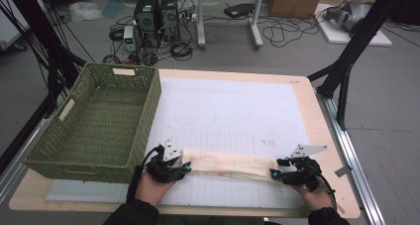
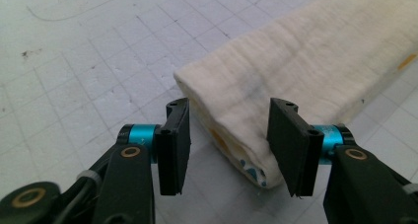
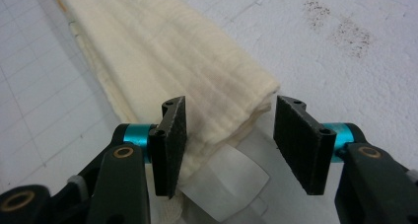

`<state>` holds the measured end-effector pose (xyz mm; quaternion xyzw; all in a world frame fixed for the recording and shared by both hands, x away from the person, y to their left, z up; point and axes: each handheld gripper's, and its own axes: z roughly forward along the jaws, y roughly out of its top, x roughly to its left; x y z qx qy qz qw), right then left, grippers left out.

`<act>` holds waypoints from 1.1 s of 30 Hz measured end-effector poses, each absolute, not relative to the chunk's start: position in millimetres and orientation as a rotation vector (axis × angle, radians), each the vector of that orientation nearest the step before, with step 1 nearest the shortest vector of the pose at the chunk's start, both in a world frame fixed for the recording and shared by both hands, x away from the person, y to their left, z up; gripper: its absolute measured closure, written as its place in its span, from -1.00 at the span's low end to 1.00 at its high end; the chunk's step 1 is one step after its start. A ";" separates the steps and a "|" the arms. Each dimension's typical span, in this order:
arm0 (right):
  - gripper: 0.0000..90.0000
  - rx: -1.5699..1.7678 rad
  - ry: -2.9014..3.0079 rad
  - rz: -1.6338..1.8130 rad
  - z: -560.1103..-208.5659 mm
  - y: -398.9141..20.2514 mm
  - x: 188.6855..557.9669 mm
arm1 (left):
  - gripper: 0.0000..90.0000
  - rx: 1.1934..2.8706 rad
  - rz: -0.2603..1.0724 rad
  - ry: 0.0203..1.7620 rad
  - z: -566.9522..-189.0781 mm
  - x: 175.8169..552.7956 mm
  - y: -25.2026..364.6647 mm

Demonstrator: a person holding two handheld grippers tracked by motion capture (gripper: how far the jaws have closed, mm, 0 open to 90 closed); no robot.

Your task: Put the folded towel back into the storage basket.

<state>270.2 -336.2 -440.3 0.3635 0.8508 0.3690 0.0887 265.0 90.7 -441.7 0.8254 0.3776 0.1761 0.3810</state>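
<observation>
Folded cream cloth (image 1: 229, 164): a long strip lying flat across the near part of the white gridded mat (image 1: 233, 111), between my two claws. My left gripper (image 2: 229, 145) has its jaws apart around one end, pads not pressing. My right gripper (image 3: 231, 145) likewise stands open around the other end, gripping nothing. Farther off, left: green woven basket (image 1: 148, 111) on the table (image 1: 317, 121).

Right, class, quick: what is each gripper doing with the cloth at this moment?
Left gripper: open, jaws either side of the folded cloth end, not clamped on it.
Right gripper: open, the cloth's other end between its jaws, not clamped.
</observation>
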 end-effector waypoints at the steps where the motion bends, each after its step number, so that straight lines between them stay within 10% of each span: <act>1: 0.02 1.089 2.535 1.100 -440.3 -336.4 270.5 | 0.13 2.105 0.451 0.966 -441.8 265.0 91.1; 13: 0.16 1.145 2.524 1.160 -432.4 -343.4 265.1 | 0.36 2.110 0.414 0.951 -442.2 265.8 89.7; 23: 0.85 1.035 2.615 1.122 -429.9 -336.7 259.8 | 0.88 2.082 0.436 0.913 -437.0 261.9 89.6; 29: 0.84 1.016 2.644 1.096 -431.0 -335.2 255.5 | 0.85 2.093 0.424 0.941 -439.0 263.6 90.8; 33: 0.46 1.076 2.589 1.126 -428.9 -339.2 256.8 | 0.51 2.084 0.427 0.971 -437.8 263.6 93.0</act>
